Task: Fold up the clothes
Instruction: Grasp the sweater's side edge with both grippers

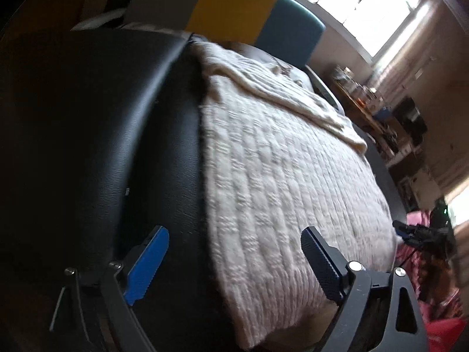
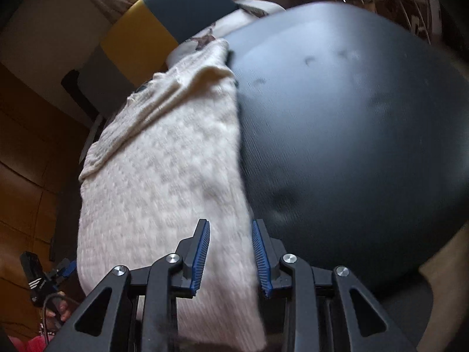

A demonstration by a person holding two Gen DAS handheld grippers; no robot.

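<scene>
Black leather surface [image 1: 88, 135] is carrying a cream knit sweater [image 1: 281, 182]; left gripper [image 1: 234, 264] is gaping over its hem, while only the right view is showing right gripper [image 2: 231, 256] parted, straddling the sweater's edge.

1. A black padded surface [image 1: 96, 135] is seen across the left wrist view; it is taken as the landmark.
2. A headboard with yellow [image 1: 234, 8] and teal [image 1: 290, 41] panels is seen upright beyond the far end of the black surface.
3. A bright window [image 1: 360, 6] is seen beyond and to the right of the black surface.
4. A cluttered shelf [image 1: 369, 102] is seen to the right of the black surface, below the window.
5. Pink fabric [image 1: 416, 220] is seen near the right edge of the black surface, low in the view.
</scene>
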